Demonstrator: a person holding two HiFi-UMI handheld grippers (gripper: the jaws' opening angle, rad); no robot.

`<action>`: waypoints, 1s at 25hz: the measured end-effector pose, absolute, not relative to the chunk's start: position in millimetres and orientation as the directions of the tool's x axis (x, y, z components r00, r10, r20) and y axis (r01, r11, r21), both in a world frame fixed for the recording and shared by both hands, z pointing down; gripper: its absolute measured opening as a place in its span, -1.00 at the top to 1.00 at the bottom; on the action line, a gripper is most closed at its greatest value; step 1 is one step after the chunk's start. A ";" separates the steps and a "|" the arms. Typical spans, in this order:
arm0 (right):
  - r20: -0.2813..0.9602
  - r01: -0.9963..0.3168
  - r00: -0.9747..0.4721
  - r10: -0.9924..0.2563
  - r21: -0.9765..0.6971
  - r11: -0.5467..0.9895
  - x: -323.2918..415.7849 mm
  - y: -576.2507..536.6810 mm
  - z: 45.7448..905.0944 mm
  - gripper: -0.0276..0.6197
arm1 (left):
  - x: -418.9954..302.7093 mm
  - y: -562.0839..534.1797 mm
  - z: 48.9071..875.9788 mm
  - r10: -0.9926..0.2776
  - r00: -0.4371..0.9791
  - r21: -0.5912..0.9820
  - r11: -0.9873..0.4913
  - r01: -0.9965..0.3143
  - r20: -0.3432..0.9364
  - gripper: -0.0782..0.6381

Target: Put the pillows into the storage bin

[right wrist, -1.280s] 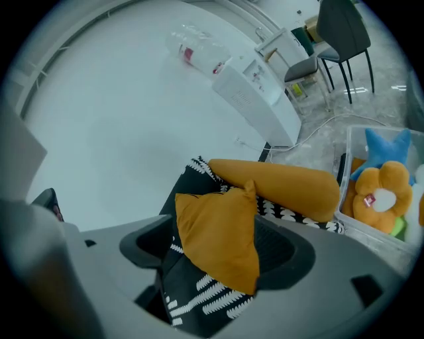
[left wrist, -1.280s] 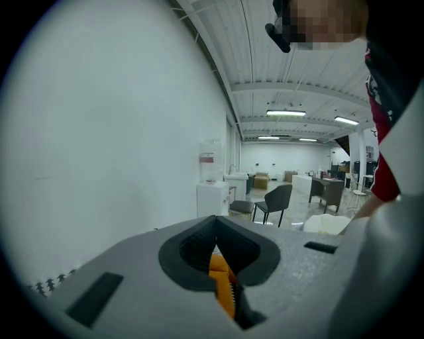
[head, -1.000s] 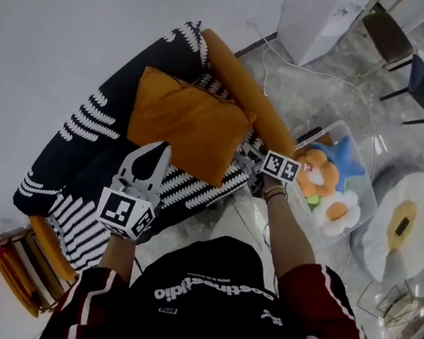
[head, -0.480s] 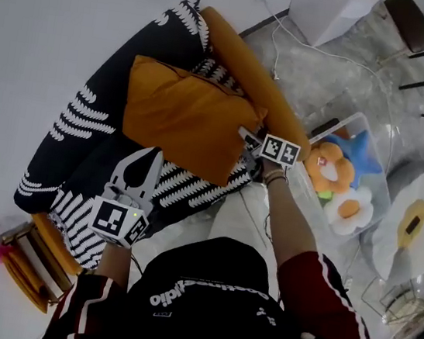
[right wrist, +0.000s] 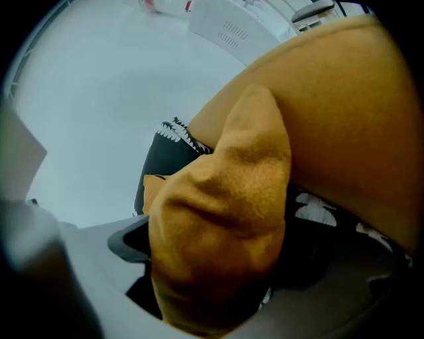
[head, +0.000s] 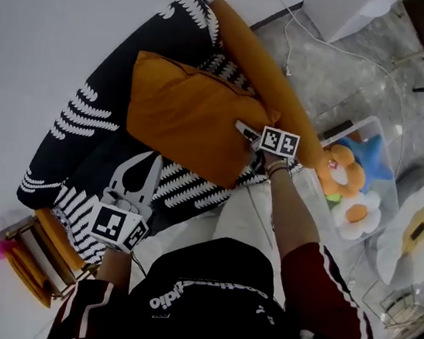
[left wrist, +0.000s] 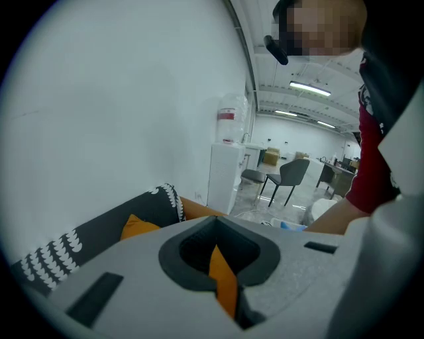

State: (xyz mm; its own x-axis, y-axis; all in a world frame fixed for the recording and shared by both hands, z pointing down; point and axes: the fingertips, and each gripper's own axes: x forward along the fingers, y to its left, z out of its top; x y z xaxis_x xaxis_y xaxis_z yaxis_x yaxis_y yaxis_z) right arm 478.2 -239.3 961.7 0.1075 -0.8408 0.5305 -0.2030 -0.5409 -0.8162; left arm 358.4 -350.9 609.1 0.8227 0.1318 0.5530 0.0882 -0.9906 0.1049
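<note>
**Sofa and bin, seen from the head view.** A black sofa with a white leaf print is filling the left half, and an orange bolster is running along its right edge. The orange pillow is lying on the sofa seat, its near right corner reaching toward that bolster. The clear storage bin is standing on the floor just beyond the bolster, apart from the pillow, and is holding plush toys. The right gripper is standing released. Its jaws have just been opening, and the pillow's corner is sitting between them. The left gripper is hovering over the sofa's near edge, its jaws clenched together on nothing, clear of the pillow.
</note>
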 end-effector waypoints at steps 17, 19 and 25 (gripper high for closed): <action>0.575 -0.319 0.033 -0.817 -0.769 -0.554 471.4 -261.8 949.0 0.01 | 344.3 -365.2 592.5 0.096 0.831 0.121 -0.992 0.035 0.549 0.77; 0.578 -0.337 0.030 -0.815 -0.762 -0.553 466.0 -261.5 937.9 0.13 | 340.7 -365.7 581.5 0.092 0.839 0.121 -0.992 0.031 0.537 0.77; 0.577 -0.340 0.058 -0.815 -0.756 -0.560 444.0 -254.4 899.8 0.29 | 321.4 -366.8 542.1 0.065 0.866 0.098 -0.995 0.019 0.495 0.77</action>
